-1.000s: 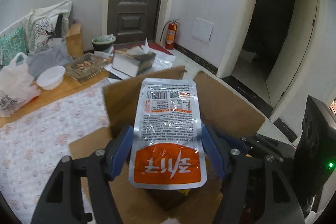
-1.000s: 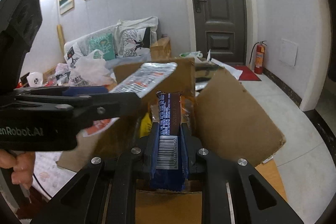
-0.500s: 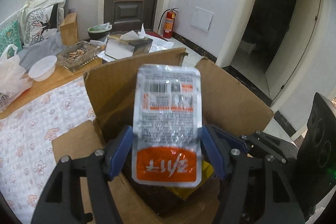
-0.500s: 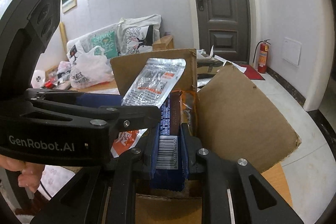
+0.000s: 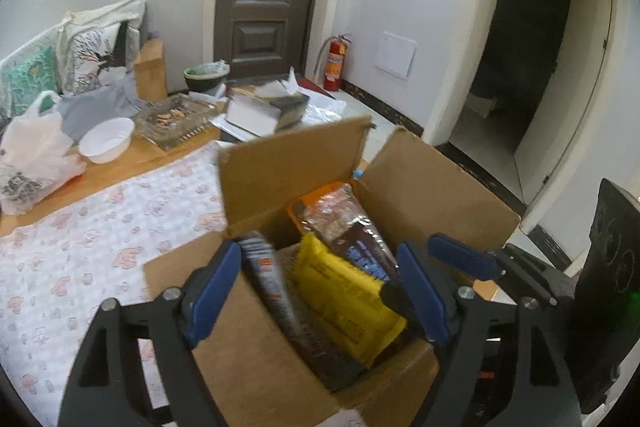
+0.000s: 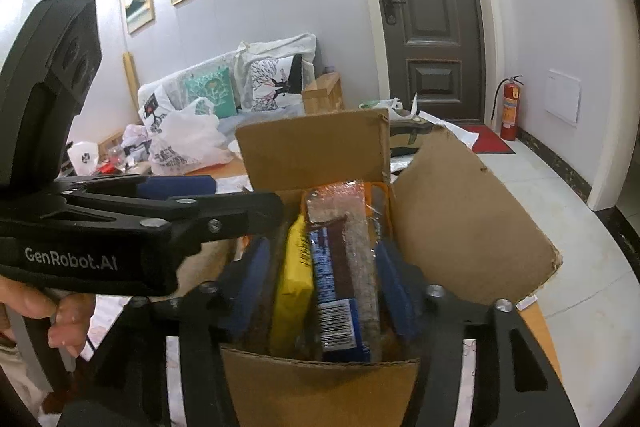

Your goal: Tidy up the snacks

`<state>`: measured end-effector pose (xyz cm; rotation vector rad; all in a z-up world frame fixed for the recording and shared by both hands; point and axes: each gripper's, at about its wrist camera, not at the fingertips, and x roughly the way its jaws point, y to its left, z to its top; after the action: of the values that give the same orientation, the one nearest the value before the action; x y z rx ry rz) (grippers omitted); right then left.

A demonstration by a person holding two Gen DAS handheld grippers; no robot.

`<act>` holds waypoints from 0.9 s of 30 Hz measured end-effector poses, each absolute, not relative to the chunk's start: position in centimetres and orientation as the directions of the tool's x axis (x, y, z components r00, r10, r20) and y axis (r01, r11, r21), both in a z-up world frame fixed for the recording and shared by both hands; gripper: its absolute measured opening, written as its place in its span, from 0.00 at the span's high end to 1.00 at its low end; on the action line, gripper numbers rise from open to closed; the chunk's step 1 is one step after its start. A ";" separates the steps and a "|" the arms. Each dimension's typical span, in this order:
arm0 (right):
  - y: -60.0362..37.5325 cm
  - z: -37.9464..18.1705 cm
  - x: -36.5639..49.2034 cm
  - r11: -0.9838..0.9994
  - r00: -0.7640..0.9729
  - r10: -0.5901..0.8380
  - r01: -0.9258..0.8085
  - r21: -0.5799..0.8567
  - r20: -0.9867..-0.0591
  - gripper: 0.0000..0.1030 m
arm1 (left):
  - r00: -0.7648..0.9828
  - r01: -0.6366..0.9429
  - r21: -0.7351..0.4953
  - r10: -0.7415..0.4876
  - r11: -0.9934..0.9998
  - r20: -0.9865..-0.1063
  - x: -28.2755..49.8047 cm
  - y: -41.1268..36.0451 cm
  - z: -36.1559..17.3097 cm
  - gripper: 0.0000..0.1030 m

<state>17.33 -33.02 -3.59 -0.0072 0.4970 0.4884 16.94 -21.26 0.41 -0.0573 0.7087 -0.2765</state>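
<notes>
both grippers spread and empty above the cardboard box (image 5: 420, 187), left gripper (image 5: 320, 291) nearer the upright, edge-on silver packet (image 5: 266, 271).

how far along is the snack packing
Done: the cardboard box already holds a yellow packet, a brown-and-blue packet and a silver pouch, all standing on edge. In hand: nothing, the left gripper and right gripper are both open over the box. Left: no loose snacks show.

Wooden table (image 5: 120, 167), patterned cloth (image 5: 80, 247) over near part. On it: cardboard box (image 5: 432, 187), white bowl (image 5: 106, 139), plastic bag (image 5: 32, 155), tray (image 5: 176, 119).
</notes>
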 end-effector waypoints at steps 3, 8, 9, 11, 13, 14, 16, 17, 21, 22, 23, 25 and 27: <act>-32.7 -3.0 16.5 0.880 0.769 0.457 -0.463 0.103 -0.447 0.36 | 0.757 0.207 -0.140 -0.249 0.968 -0.603 15.7 -19.8 1.2 0.17; -32.0 -1.8 14.7 0.865 0.776 0.485 -0.494 0.088 -0.404 0.23 | 0.818 0.136 -0.122 -0.181 0.983 -0.547 12.7 -16.5 2.7 0.13; -31.9 -1.4 14.2 0.859 0.778 0.495 -0.504 0.084 -0.387 0.19 | 0.836 0.118 -0.119 -0.164 0.986 -0.523 11.8 -15.6 3.2 0.11; -31.7 -0.8 13.2 0.847 0.779 0.517 -0.526 0.081 -0.354 0.15 | 0.866 0.087 -0.110 -0.129 0.990 -0.483 9.9 -14.3 3.9 0.07; -31.7 -0.2 12.1 0.825 0.771 0.555 -0.558 0.087 -0.314 0.12 | 0.896 0.040 -0.093 -0.077 0.995 -0.438 8.0 -13.0 4.7 0.04; -31.7 0.2 11.5 0.813 0.765 0.574 -0.575 0.091 -0.291 0.09 | 0.909 0.014 -0.083 -0.047 0.996 -0.413 6.9 -12.4 5.1 0.03; -31.6 0.8 10.1 0.795 0.759 0.602 -0.600 0.093 -0.246 0.05 | 0.925 -0.031 -0.070 0.002 0.997 -0.379 5.0 -11.3 5.5 0.02; -31.4 1.1 9.4 0.788 0.758 0.612 -0.610 0.089 -0.225 0.01 | 0.928 -0.045 -0.067 0.017 0.997 -0.371 4.3 -10.8 5.5 0.02; -30.5 1.7 7.1 0.772 0.753 0.631 -0.633 0.054 -0.188 0.00 | 0.936 -0.104 -0.054 0.079 0.993 -0.343 1.4 -9.3 5.2 0.02; -30.2 1.8 6.5 0.772 0.754 0.630 -0.635 0.042 -0.184 0.00 | 0.936 -0.119 -0.053 0.095 0.991 -0.339 0.5 -8.9 4.9 0.02; -30.0 1.8 6.3 0.773 0.756 0.628 -0.634 0.035 -0.184 0.00 | 0.936 -0.120 -0.054 0.095 0.991 -0.339 0.2 -8.8 4.7 0.02; -29.5 1.7 5.7 0.781 0.764 0.615 -0.624 0.018 -0.194 0.00 | 0.936 -0.102 -0.067 0.073 0.993 -0.344 -0.8 -8.4 4.2 0.02; -29.0 1.5 5.1 0.787 0.769 0.604 -0.617 0.001 -0.207 0.00 | 0.936 -0.090 -0.073 0.059 0.993 -0.348 -1.4 -8.2 3.8 0.02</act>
<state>5.12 -29.01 1.49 -0.0690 0.2013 0.6631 -1.39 -8.19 3.82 -0.0880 0.3531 0.0759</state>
